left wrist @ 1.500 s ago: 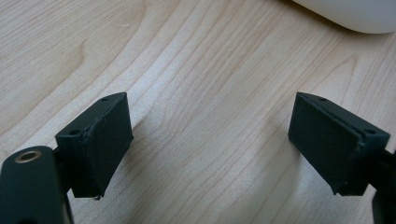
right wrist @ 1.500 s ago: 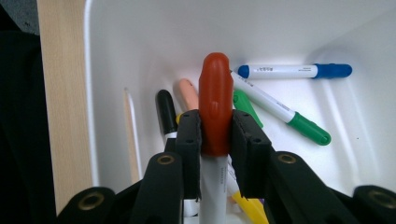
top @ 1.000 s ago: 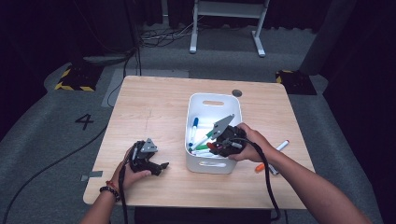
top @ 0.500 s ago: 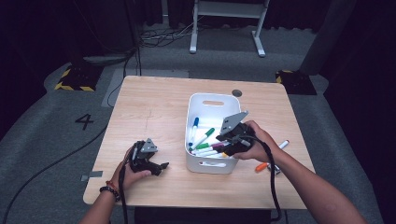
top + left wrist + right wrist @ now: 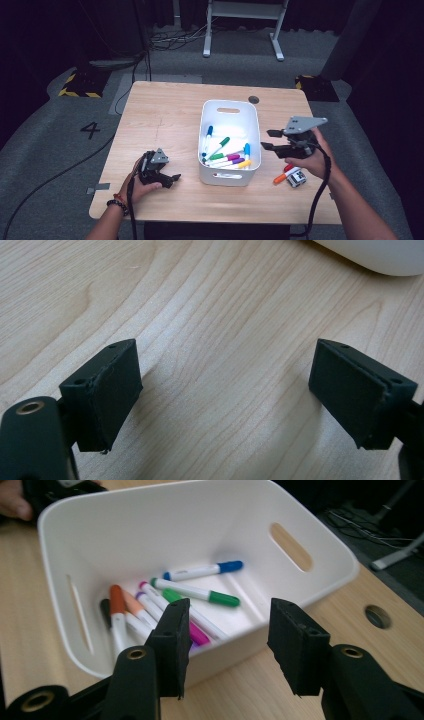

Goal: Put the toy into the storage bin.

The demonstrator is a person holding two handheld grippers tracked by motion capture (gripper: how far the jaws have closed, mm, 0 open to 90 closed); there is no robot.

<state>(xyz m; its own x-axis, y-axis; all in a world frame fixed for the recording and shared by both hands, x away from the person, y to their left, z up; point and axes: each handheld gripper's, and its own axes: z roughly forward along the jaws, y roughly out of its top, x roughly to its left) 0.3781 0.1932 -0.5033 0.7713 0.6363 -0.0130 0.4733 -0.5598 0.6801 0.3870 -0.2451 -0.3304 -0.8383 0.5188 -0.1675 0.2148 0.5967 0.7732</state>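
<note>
A white bin [image 5: 229, 106] stands at the table's middle with several coloured markers [image 5: 226, 159] lying in it. My right gripper [image 5: 268, 140] hovers just off the bin's right side, pointing at it. Its jaws have just been opening and stand open with nothing between them. In the right gripper view the gripper [image 5: 227, 645] faces the bin's wall [image 5: 320, 575], with a blue-capped marker [image 5: 200, 571] and a green-capped marker [image 5: 197, 593] inside. My left gripper [image 5: 172, 180] rests low on the table left of the bin, open and empty [image 5: 225, 390].
An orange marker [image 5: 280, 177] and a small white and black object [image 5: 296, 178] lie on the table below my right hand. A round cable hole [image 5: 254, 99] sits behind the bin. Bare wood [image 5: 160, 115] spreads left of the bin.
My right gripper has drawn back from over the bin to its right side, rising a little, and its jaws have opened. The left hand has kept still.
</note>
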